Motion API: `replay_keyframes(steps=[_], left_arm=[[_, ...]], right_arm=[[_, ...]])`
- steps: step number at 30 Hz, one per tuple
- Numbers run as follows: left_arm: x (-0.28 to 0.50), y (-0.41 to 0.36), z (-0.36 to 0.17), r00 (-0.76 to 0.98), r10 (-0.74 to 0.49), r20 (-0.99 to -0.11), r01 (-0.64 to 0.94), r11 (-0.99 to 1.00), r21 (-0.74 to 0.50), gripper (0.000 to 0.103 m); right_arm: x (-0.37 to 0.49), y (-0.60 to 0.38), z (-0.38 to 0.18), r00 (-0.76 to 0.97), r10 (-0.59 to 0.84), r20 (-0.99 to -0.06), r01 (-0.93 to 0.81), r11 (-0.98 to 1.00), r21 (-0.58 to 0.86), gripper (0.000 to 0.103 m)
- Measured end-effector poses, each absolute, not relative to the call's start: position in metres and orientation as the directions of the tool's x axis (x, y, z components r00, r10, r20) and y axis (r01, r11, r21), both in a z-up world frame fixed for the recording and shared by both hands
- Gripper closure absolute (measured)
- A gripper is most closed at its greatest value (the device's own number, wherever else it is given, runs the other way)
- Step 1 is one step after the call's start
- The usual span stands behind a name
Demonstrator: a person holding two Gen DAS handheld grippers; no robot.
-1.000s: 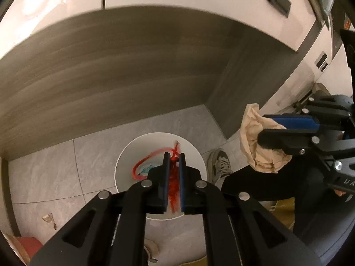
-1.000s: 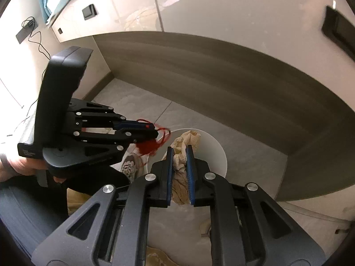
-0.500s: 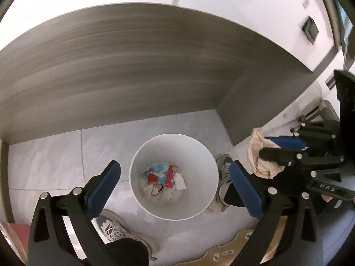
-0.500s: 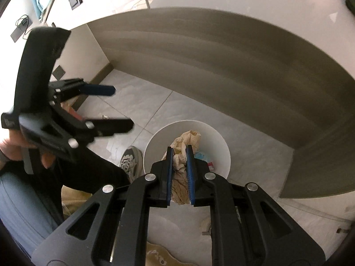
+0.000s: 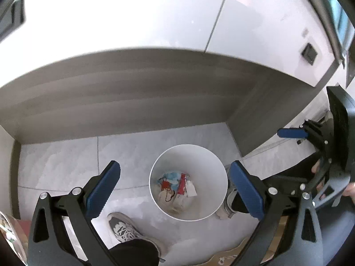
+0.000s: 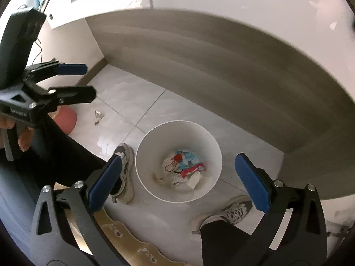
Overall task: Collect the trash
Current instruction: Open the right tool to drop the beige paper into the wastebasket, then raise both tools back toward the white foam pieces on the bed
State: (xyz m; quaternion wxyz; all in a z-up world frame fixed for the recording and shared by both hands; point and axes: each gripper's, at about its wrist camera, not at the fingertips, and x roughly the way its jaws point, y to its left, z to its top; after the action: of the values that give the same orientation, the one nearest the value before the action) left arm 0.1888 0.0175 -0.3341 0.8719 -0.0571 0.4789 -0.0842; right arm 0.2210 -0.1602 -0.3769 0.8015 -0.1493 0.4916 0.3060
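Grey tiled floor, wood-grain panel, white cabinets.

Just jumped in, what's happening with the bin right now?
A person stands over the white bin with a gripper in each hand. The left gripper and the right gripper are both open and empty above it. Red, blue and pale trash lies at the bottom of the bin. A small scrap lies on the floor tiles near a pink object, not yet collected.

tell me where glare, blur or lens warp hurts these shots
Left wrist view: glossy white cabinet doors blown out by glare, grey wood panel bowed by fisheye and smeared. Right wrist view: same panel motion-blurred; round white plastic bin stays sharp.
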Motion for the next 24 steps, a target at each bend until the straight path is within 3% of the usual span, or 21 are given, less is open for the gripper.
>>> replay_keyframes(steps=[7,13,18,24], left_arm=[[0.169,0.015,-0.276,0.597,-0.220,-0.772,0.121,0.975,-0.184,0.006],[0.156,0.004,-0.191,0.656,-0.220,-0.722,0.145,0.976,-0.165,0.006],[0.162,0.001,-0.123,0.701,-0.231,-0.675,0.145,0.972,-0.182,0.006],[0.201,-0.008,-0.065,0.737,-0.179,-0.651,0.158,0.983,-0.092,0.006]], right_arm=[[0.197,-0.177,-0.301,0.423,0.397,-0.814,-0.634,0.772,0.047,0.005],[0.172,-0.194,-0.204,0.526,0.473,-0.707,-0.623,0.780,0.058,0.005],[0.176,-0.202,-0.134,0.583,0.471,-0.662,-0.587,0.807,0.057,0.005],[0.213,-0.193,-0.085,0.649,0.392,-0.652,-0.555,0.830,-0.053,0.005]])
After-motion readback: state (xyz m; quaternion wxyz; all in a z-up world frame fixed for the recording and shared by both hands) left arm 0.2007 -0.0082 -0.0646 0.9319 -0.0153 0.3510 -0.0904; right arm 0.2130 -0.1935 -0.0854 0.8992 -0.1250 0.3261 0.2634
